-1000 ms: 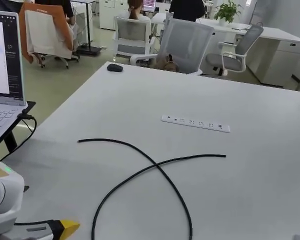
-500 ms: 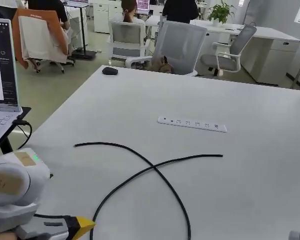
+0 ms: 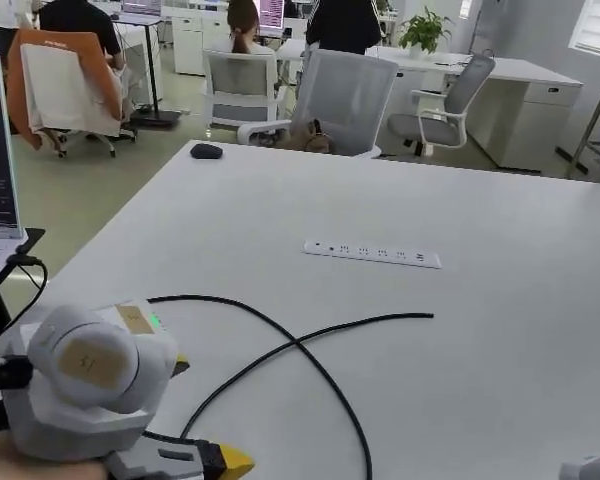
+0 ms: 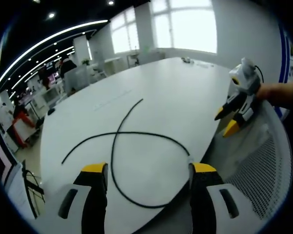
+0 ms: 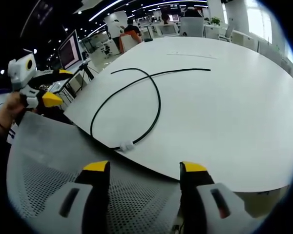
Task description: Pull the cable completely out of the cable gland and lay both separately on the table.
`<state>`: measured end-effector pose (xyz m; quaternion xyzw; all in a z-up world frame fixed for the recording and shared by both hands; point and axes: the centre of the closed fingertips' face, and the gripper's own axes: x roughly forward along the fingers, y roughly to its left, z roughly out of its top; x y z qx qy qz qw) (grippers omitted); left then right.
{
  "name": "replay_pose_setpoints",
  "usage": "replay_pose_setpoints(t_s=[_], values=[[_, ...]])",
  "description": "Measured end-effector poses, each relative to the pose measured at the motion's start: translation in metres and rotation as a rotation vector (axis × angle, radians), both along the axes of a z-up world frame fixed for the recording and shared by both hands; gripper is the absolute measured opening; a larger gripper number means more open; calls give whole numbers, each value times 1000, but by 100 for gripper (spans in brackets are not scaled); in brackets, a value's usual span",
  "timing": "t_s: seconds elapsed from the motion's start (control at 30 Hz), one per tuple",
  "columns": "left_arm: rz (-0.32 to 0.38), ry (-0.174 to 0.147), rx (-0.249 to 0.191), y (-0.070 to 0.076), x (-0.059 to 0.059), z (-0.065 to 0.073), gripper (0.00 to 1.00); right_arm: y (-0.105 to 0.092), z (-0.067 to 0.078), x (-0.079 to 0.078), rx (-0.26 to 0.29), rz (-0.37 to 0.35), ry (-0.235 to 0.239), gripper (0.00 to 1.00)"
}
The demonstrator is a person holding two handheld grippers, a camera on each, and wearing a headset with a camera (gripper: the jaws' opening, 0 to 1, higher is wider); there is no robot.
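Left tool: jaws wide apart, empty. Right tool: same. Black cable looped on counter, nearer than power strip; whitish gland on cable end farthest from strip, at counter edge. Cable likely light, floppy: pinch beside gland, other tool on gland. Gland tiny, thread and nut unreadable.

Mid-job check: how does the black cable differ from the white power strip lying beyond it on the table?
Colour: the cable is black, the power strip white.
Shape: the cable curves into a loop that crosses itself, while the power strip is a straight, flat bar.
Place: the cable lies nearer the person, the power strip farther across the table.
Shared: both rest on the table, with nothing holding them.
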<state>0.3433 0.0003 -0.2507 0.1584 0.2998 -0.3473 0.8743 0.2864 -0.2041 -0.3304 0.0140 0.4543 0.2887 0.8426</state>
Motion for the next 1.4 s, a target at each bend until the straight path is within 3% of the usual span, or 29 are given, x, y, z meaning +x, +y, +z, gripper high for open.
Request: replay_pose_setpoints(t_s=[0.27, 0.57, 0.77, 0.87, 0.93, 1.0, 1.2, 1.27, 1.33, 1.4], values=[[-70, 48, 15, -21, -3, -15, 63, 1, 1, 1, 9, -8, -6, 59], [-149, 130, 33, -50, -10, -44, 58, 0, 2, 1, 11, -16, -11, 58], [-195, 219, 64, -64, -14, -73, 53, 0, 2, 1, 15, -13, -13, 57], [-220, 247, 69, -73, -15, -82, 49, -1, 2, 2, 16, -22, -15, 58], [-240, 296, 61, -81, -18, -89, 46, -2, 2, 3, 21, -28, -17, 57], [-247, 311, 63, -88, -17, -95, 44, -2, 2, 3, 20, -28, -20, 57], [-320, 387, 108, -113, -27, -128, 40, -3, 3, 4, 27, -36, -26, 57], [-341, 421, 123, -116, -31, -140, 34, -2, 3, 4, 33, -38, -27, 57], [-351, 423, 132, -120, -31, -146, 28, -2, 4, 5, 36, -36, -29, 57], [-348, 432, 150, -121, -31, -150, 28, -2, 4, 5, 37, -34, -30, 57]])
